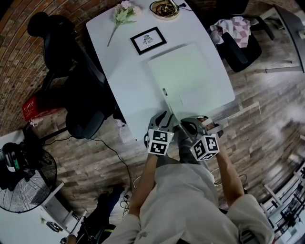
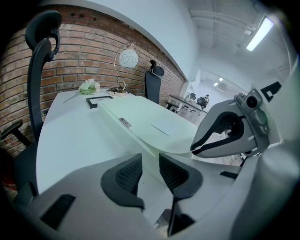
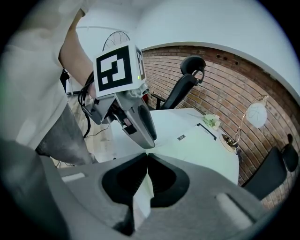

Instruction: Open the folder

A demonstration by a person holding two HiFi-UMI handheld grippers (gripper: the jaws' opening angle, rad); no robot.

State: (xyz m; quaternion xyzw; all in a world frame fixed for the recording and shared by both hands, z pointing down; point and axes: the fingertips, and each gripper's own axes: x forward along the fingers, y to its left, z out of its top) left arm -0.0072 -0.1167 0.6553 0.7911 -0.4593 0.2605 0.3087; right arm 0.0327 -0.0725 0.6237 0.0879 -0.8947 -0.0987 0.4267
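Observation:
A pale green folder [image 1: 188, 78] lies flat on the white table [image 1: 124, 76], its near corner at the table's front edge. My right gripper [image 3: 146, 161] is shut on the folder's thin cover, and a strip of that cover [image 3: 142, 201] stands between its pads. In the left gripper view the cover [image 2: 154, 124] curves up from the table towards the right gripper [image 2: 229, 133]. My left gripper [image 2: 151, 171] sits just left of it at the same edge. Its jaws stand a narrow gap apart, with only pale surface showing between them. In the head view both grippers [image 1: 164, 119] [image 1: 189, 125] sit side by side.
A black-framed picture [image 1: 148, 40], a flower [image 1: 123, 14] and a lamp base [image 1: 165, 9] sit at the table's far end. Black office chairs [image 1: 81, 81] stand to the left, and another with a cloth over it [image 1: 236, 35] to the right. A floor fan [image 1: 24, 183] stands at lower left.

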